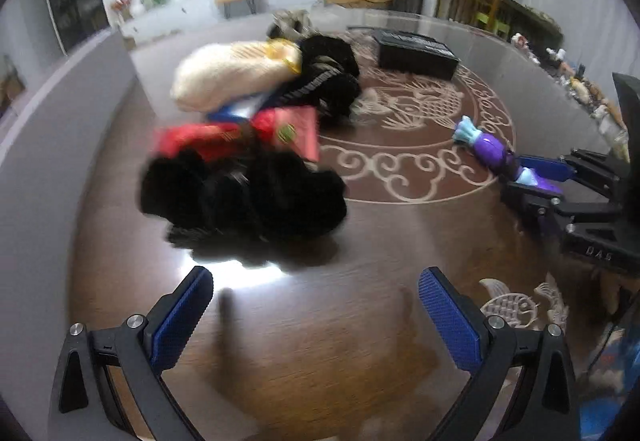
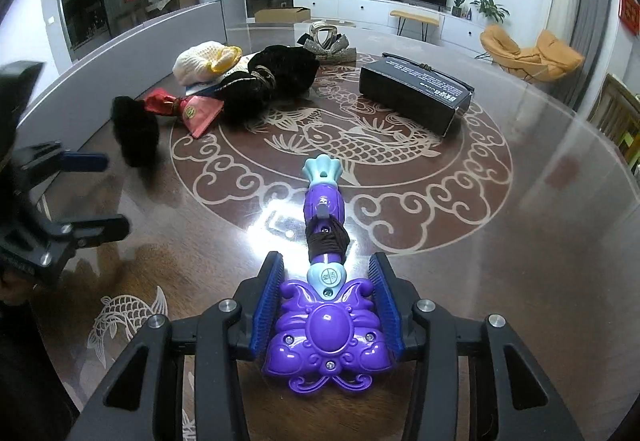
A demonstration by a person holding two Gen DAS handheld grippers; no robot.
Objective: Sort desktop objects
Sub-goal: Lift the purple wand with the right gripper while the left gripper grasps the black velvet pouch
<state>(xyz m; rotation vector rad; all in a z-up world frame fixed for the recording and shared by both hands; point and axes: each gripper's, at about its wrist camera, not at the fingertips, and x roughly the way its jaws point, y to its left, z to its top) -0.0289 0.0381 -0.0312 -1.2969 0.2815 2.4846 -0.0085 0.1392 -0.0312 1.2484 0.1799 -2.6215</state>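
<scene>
Our right gripper (image 2: 326,305) clamps the purple toy (image 2: 326,325) by its wide base, its pale blue tip pointing toward the round table's (image 2: 540,201) centre. We judge it should be carried level and set down clear of the black box (image 2: 416,97). Our left gripper (image 1: 316,315) hovers low near the table's left edge, fingers wide and empty, facing the black fluffy pile (image 1: 240,197).

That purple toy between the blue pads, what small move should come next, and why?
Probably lift it slightly. The right tool has its pads against the purple toy, whose tip lies on the table. The left tool is open and holds nothing, near the black fluffy item.
</scene>
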